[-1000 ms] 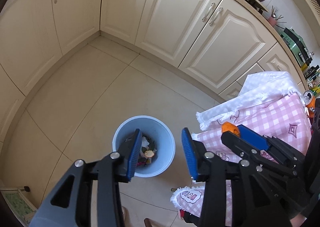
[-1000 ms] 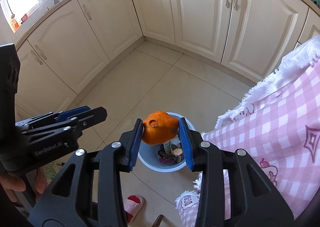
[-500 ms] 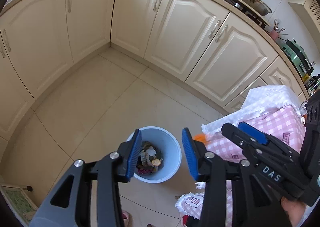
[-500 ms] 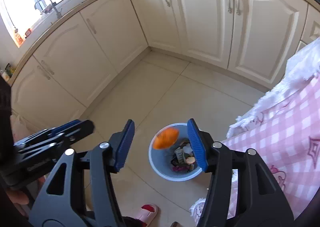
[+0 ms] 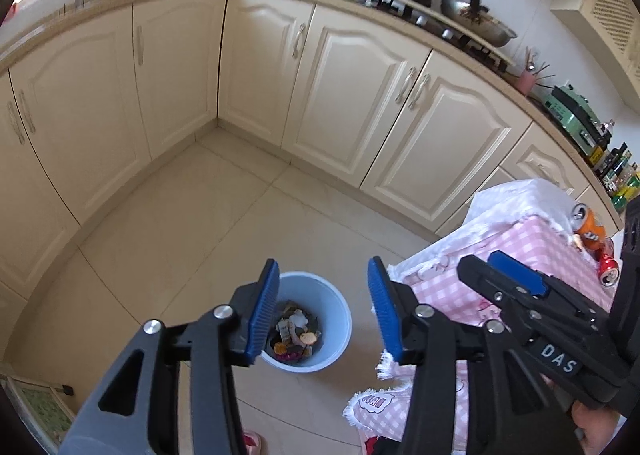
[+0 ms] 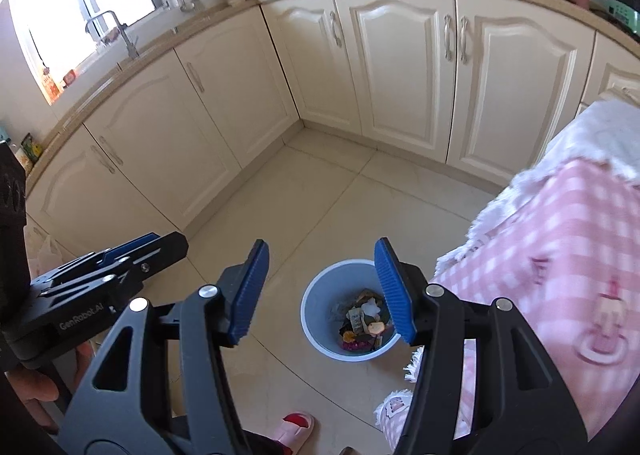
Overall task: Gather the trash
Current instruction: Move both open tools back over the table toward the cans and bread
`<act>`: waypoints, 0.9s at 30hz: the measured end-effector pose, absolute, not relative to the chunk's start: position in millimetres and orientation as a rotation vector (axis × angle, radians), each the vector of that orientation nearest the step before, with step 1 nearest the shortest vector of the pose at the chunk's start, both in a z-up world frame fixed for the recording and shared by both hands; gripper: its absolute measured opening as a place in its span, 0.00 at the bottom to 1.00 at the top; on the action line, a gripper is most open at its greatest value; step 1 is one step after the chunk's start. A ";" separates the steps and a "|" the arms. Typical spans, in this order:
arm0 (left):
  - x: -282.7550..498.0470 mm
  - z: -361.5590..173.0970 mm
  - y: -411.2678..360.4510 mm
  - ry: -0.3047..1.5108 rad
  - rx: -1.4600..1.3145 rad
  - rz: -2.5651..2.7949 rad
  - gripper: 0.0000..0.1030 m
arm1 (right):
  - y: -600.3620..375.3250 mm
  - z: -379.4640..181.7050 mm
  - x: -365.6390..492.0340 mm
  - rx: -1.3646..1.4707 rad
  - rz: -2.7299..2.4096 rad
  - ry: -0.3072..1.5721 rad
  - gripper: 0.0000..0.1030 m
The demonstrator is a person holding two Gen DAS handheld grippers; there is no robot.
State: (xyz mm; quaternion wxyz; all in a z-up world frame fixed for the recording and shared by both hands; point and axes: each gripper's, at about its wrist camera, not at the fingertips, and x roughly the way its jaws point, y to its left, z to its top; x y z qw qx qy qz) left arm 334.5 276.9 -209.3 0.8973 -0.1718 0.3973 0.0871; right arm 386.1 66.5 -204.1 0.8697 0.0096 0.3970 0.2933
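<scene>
we see open floor tile [image 5: 224, 215] from nine to twelve o'clock of the blue bin [image 5: 336, 319], with cabinets [image 5: 360, 103] walling it beyond. at three o'clock the pink checked cloth [image 5: 532, 243] overhangs beside the bin, and cans [image 5: 592, 231] sit on it.

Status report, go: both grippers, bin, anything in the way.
Left gripper opening, empty. Right gripper open, empty. Blue bin on floor below, trash inside. Cans on checked tablecloth. Nothing in the way.

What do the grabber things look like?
Each hand-held gripper, left and right, is black plastic with cut-out arms, silver round bolts and two ribbed blue pads. White lettering marks their sides: "GenRobot.AI" on the left, "DAS" on the right.
</scene>
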 end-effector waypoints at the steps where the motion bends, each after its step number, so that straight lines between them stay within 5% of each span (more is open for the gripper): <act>1: 330.6 -201.5 272.3 0.808 -0.343 0.180 0.46 | 61.8 -198.2 382.5 0.026 0.614 0.818 0.53; 15: 312.0 -106.3 138.8 0.645 -0.226 0.006 0.63 | -87.6 -114.6 332.8 0.106 0.496 0.587 0.58; 27: 396.5 -144.2 -22.3 0.781 -0.075 -0.244 0.63 | -277.7 -138.4 354.6 0.176 0.186 0.582 0.60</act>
